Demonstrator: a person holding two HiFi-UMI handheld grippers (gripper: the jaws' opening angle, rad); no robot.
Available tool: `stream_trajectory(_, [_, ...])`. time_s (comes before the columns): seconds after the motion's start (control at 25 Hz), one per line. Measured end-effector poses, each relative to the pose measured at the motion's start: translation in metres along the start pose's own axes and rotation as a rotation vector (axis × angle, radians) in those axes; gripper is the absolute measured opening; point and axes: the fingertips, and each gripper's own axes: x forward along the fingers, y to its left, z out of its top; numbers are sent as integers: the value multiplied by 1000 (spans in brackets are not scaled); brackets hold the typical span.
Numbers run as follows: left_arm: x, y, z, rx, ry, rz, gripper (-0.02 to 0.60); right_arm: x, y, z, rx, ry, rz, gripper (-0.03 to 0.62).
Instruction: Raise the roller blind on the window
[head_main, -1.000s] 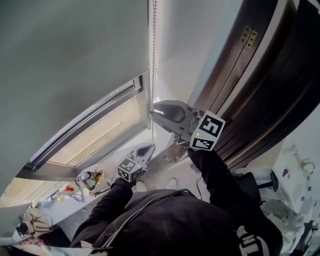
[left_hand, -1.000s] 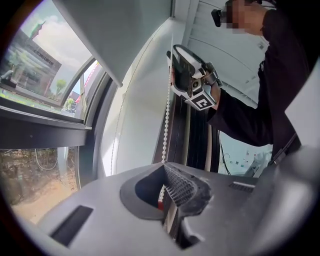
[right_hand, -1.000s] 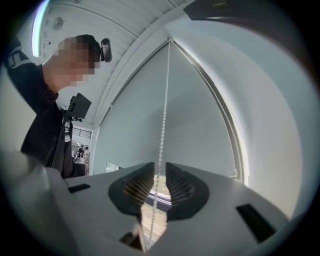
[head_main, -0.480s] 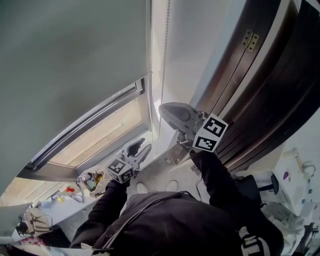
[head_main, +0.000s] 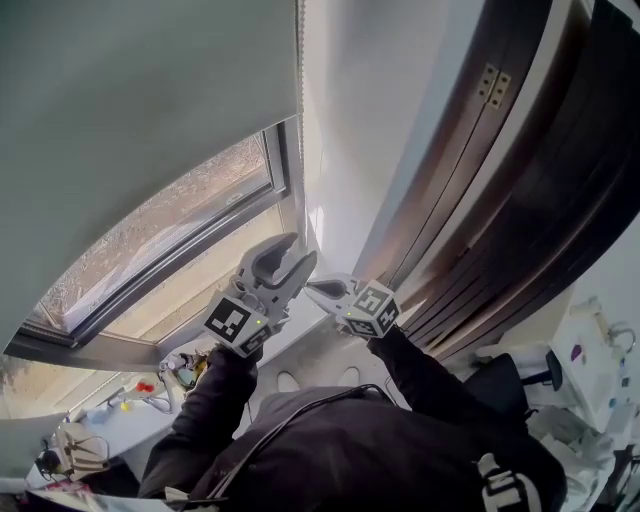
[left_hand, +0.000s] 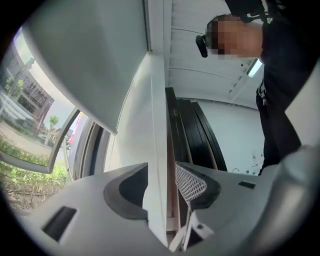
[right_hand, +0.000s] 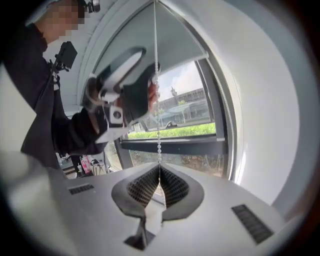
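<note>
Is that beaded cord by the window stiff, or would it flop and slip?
Probably floppy and light: the bead chain hangs as a thin string of small beads. Slipping seems unlikely: the right gripper has dimpled pads closed on it.

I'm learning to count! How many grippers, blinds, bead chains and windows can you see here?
Grippers: 2 (left gripper, jaws opening with nothing between them; right gripper, shut on the bead chain)
Blind: 1
Bead chain: 1
Window: 1
Total: 5

Tight corner, window frame left, dark door right
</note>
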Motion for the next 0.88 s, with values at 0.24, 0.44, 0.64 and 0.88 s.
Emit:
stream_trajectory(0.24, [14,-2,13,19,-11,-9,161,5,3,-37,62,25,17,11])
stream_trajectory(0.44, [9,3,15,37,-7,13,36,1,2,-38,86,20,35,11])
stream_trajectory(0.64, [11,5,13,-15,14,-9,17,-2,5,-38,88,18,47,11])
stream_trajectory(0.88, [4,14,-25,-10,89,18,17,-16,14,-23,20,2,112,306])
